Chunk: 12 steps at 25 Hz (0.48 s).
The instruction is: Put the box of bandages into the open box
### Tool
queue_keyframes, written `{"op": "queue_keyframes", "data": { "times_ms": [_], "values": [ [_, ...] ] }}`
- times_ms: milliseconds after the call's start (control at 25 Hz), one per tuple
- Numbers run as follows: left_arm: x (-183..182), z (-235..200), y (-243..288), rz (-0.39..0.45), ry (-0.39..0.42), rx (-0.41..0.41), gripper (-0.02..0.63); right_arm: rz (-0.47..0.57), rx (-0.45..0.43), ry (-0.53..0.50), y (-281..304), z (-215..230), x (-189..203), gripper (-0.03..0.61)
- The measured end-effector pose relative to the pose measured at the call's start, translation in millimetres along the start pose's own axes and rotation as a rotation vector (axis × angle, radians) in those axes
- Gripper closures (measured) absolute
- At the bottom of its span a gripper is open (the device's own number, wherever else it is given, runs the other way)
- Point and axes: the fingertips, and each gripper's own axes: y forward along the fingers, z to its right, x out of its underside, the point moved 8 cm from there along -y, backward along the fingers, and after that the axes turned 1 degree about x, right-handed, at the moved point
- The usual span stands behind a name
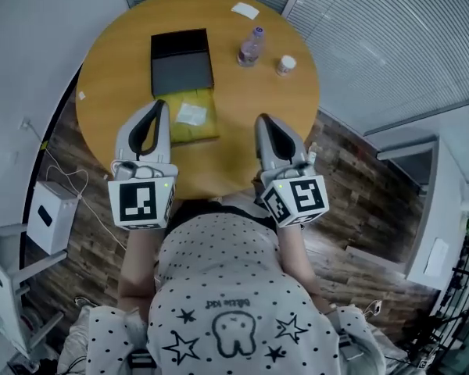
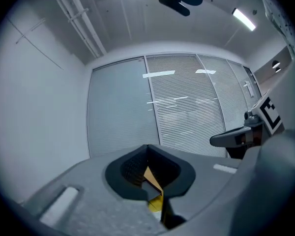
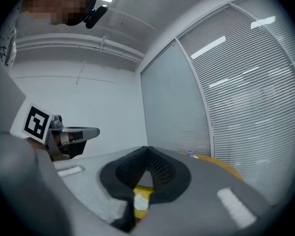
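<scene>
Toward the left edge of the round wooden table (image 1: 113, 61), a tiny white scrap (image 1: 81, 95) lies alone. Further in, the black open box (image 1: 181, 62) sits left of the table's middle, with its darker lid part on the far side and only a plain grey inside on show. Touching its near side is the box of bandages (image 1: 194, 116), yellow with a white label on top, lying flat on the wood and outside the open box.

The left gripper (image 1: 160, 105) hangs over the near-left part of the table, its tip over the corner where the two boxes meet. In the left gripper view its jaws are pressed together at the tips with nothing clamped, and a sliver of yellow shows through the hollow behind them. The right gripper (image 1: 263, 119) hangs over the near edge right of the yellow box, its jaws likewise together on nothing.

Near the far edge lies a white paper slip (image 1: 245, 10). Right of the open box stand a small clear bottle (image 1: 250, 47) and a white-capped jar (image 1: 286, 65), their contents unreadable.
</scene>
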Motion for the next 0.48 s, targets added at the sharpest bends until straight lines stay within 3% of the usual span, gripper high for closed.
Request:
{"op": "queue_keyframes", "data": {
  "times_ms": [480],
  "values": [
    [-11, 19, -47, 0.038, -0.035, -0.043, 0.604, -0.016, -0.020, -0.009, -21, 11, -1, 0.574]
  ]
}}
